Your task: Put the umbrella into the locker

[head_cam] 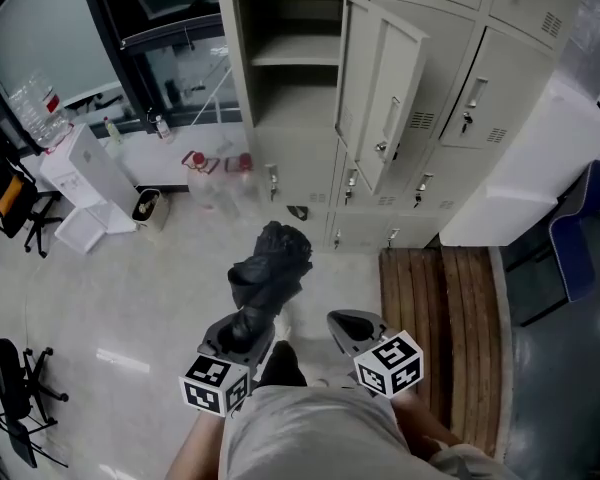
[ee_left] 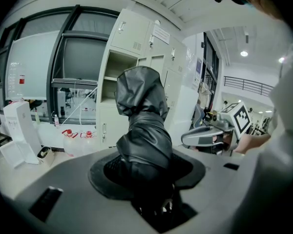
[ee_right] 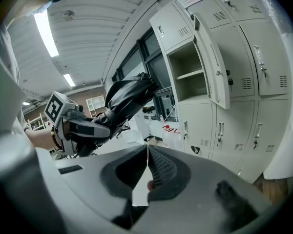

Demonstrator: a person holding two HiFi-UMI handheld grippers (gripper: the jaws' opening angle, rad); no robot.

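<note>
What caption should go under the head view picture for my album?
Left claw holds a folded black umbrella in front of the open locker.

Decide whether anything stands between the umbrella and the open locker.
Nothing visible does. The umbrella, clamped in the left hand-held gripper, faces the open locker across the floor; the door is swung aside rightward, the bottles stand leftward.

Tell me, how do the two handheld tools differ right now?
The left tool is clamped on the folded black umbrella; the right tool holds nothing. The left tool's jaws stand apart around the umbrella, while the right tool's jaws meet at their tips. Both are held side by side in front of the person and point toward the lockers.
</note>
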